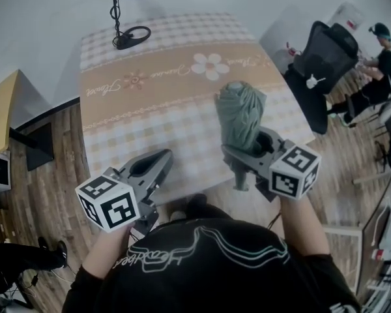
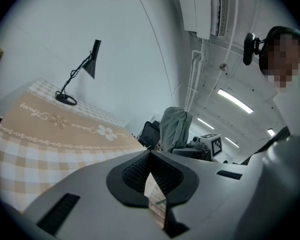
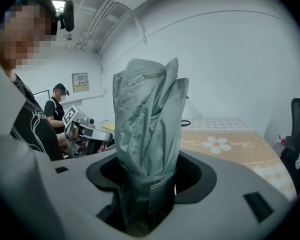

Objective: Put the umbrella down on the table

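While the umbrella [image 1: 240, 113] is pinched upright by the right gripper [image 1: 246, 146] at the counter [image 1: 150, 109] edge, the left gripper [image 1: 163, 156] is pressed together, empty. Bare counter is seen ahead; the umbrella's base is obscured.

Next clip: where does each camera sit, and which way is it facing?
Head view: on the person's head, down at the table; left gripper, right gripper, forearms show.
Left gripper view: along its shut jaws, toward the lamp.
Right gripper view: along jaws clamped on the umbrella.
Shared: all three show umbrella and table.
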A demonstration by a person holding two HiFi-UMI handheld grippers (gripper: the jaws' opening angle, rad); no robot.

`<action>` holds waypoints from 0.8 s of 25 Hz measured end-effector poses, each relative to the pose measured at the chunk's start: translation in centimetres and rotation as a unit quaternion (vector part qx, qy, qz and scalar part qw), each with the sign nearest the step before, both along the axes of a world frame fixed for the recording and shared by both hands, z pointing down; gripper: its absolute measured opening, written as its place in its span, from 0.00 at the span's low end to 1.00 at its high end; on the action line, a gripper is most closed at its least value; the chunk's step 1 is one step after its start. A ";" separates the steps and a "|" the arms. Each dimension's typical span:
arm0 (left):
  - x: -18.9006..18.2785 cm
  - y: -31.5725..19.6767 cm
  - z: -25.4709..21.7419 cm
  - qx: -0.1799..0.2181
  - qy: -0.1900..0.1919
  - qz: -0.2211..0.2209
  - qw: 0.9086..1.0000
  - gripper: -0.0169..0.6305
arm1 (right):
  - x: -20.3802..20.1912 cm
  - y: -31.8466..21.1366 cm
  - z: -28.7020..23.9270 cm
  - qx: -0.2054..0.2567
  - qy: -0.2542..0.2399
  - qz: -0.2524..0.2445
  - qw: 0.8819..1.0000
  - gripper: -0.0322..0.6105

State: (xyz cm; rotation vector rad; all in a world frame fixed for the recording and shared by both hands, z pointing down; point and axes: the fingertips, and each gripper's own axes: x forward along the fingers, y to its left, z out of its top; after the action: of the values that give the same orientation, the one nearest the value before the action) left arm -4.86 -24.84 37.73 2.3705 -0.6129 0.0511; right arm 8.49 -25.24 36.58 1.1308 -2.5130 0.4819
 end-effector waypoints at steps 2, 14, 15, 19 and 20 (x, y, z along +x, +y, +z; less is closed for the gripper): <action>-0.2 -1.0 0.5 -0.003 -0.001 -0.008 1.000 0.02 | -0.1 -1.2 1.1 -0.016 0.010 -0.009 1.000 0.48; -0.1 -6.2 3.0 -0.045 -0.017 -0.062 0.997 0.02 | 1.4 -8.0 9.4 -0.097 0.122 -0.058 0.986 0.48; -0.1 -6.5 3.2 -0.048 -0.018 -0.066 0.997 0.02 | 1.5 -8.3 10.1 -0.105 0.127 -0.062 0.984 0.48; -0.1 -7.4 4.1 -0.065 -0.025 -0.083 0.994 0.02 | 1.5 -9.0 12.7 -0.135 0.151 -0.084 0.976 0.48; -0.2 -7.5 4.4 -0.068 -0.027 -0.085 0.994 0.02 | 1.5 -9.1 13.3 -0.140 0.157 -0.091 0.973 0.48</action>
State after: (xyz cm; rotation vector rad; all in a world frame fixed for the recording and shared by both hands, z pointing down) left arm -5.01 -32.36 42.13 2.1832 -0.8103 0.0796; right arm 9.95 -34.37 49.86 0.7932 -2.1663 0.5386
